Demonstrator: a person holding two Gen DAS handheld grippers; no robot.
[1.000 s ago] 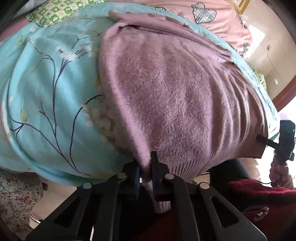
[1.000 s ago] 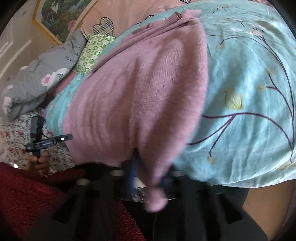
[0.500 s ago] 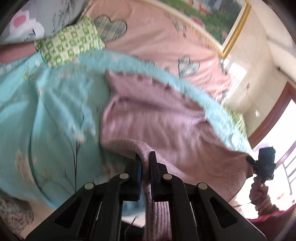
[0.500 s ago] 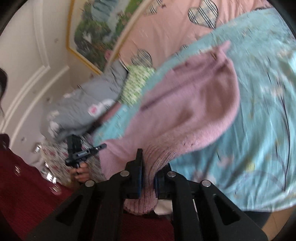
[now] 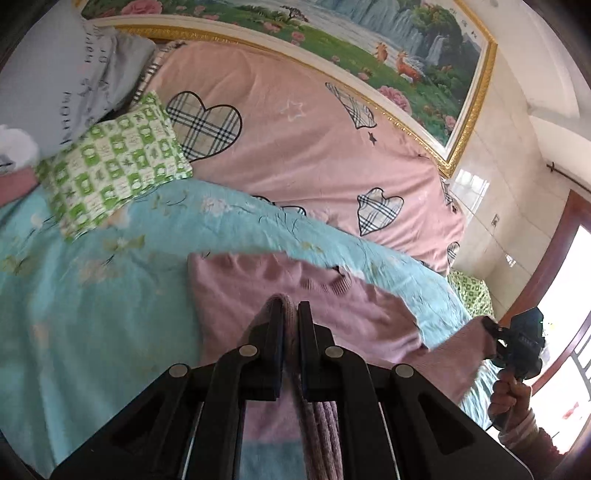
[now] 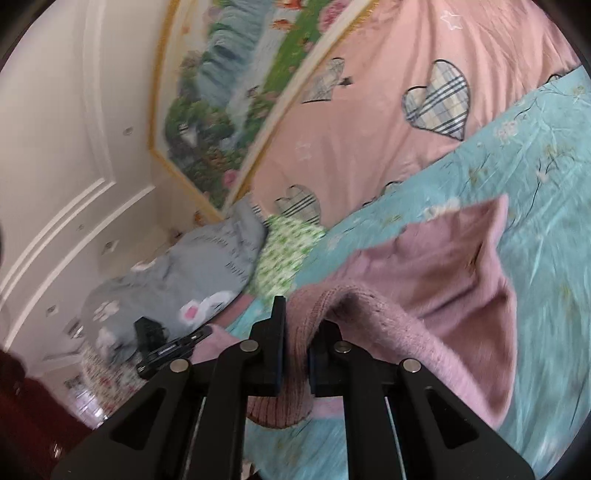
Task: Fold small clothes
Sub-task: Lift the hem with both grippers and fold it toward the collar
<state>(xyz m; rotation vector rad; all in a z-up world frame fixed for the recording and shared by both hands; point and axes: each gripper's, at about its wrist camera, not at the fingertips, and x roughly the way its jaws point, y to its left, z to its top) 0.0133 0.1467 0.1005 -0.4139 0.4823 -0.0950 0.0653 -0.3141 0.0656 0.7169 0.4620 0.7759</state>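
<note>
a: how should the fold go well?

b: the two corners want carrying together and level toward the far edge, so the hem lands square. the pink sweater [image 5: 314,314] lies on the teal quilt [image 5: 92,295], its near hem raised.

a: and the grippers?

b: the left gripper [image 5: 290,321] is clamped tight on the hem; the right gripper [image 6: 297,332] pinches the other ribbed corner. both are held above the bed, the left tilted downward, the right nearly level.

place: home bedroom | cues: bed quilts [image 5: 314,147], pillow [image 5: 110,162], framed landscape painting [image 5: 369,33]
</note>
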